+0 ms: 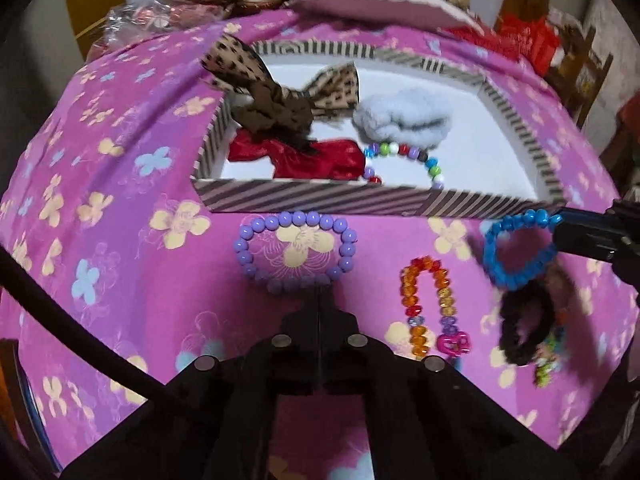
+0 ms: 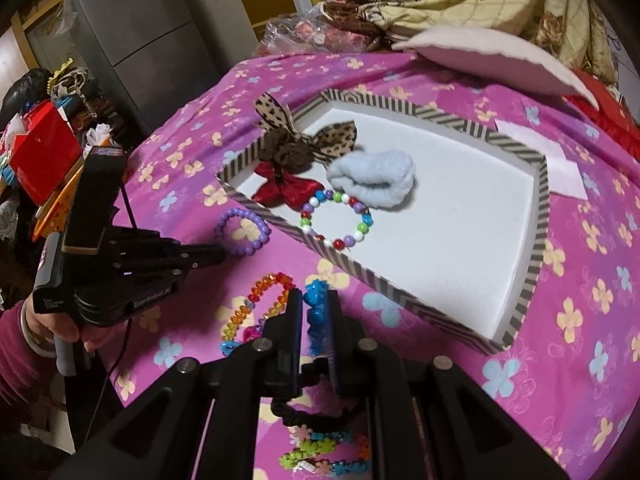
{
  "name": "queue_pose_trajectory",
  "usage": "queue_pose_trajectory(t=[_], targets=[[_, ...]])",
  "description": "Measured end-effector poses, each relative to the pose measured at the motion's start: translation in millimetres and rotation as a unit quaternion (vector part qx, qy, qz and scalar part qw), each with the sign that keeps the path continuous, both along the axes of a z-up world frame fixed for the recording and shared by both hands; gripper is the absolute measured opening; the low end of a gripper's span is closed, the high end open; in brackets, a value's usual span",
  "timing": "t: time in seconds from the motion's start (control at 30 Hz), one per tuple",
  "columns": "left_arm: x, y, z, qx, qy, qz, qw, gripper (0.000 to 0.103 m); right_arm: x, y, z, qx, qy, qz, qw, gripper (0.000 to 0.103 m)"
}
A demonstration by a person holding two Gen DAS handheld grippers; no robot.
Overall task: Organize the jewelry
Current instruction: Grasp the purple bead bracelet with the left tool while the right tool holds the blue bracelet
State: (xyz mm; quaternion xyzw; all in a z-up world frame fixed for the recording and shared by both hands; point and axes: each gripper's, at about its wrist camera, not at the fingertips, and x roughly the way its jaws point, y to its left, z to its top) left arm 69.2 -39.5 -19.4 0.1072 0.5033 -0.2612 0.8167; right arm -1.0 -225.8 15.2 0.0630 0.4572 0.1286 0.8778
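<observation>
Nearest the lens, the right tool (image 2: pixel 314 308) pinches one blue bead bracelet (image 2: pixel 315 304), lifted over the pink flowered bedspread (image 2: pixel 580 320). Left tool (image 1: pixel 319 300), pressed together and empty, tilts down at one purple bracelet (image 1: pixel 296 250). One orange bracelet (image 1: pixel 430 300) lies beside it. Inside the striped tray (image 2: pixel 536 248): one multicoloured bracelet (image 2: pixel 338 220), two bows, one pale blue scrunchie (image 2: pixel 372 180).

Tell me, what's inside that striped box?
The striped box holds a leopard-print bow, a red bow, a fluffy light-blue scrunchie and a multicoloured bead bracelet. The brown bow covers part of the red one.
</observation>
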Motion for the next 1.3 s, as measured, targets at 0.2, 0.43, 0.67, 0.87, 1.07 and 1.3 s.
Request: queue_pose_trajectory(t=[0.2,0.43,0.67,0.87,1.07,1.3], targets=[[-5,11,19,-0.013,-0.019,0.007,0.9997,0.021,-8,1,16,-0.002,-0.015,-0.003,1.000,0.011],[-5,-9,11,0.023,-0.033,-0.035,0.9986,0.046,-15,-2,16,0.005,-0.015,-0.009,1.000,0.011],[-1,-32,-9,0.079,-0.028,-0.092,0.9922,0.048,-12,-11,9,0.009,-0.008,-0.016,1.000,0.011],[1,-42,-16,0.096,-0.030,-0.115,0.9883,0.044,-8,-12,5,0.010,-0.005,-0.016,1.000,0.011],[5,-36,-17,0.058,-0.001,-0.087,0.9946,0.022,-9,-13,9,0.011,-0.010,-0.017,1.000,0.011],[-4,-11,11,0.000,-0.011,-0.050,0.9987,0.021,-14,-13,24,0.005,-0.024,-0.017,1.000,0.011]])
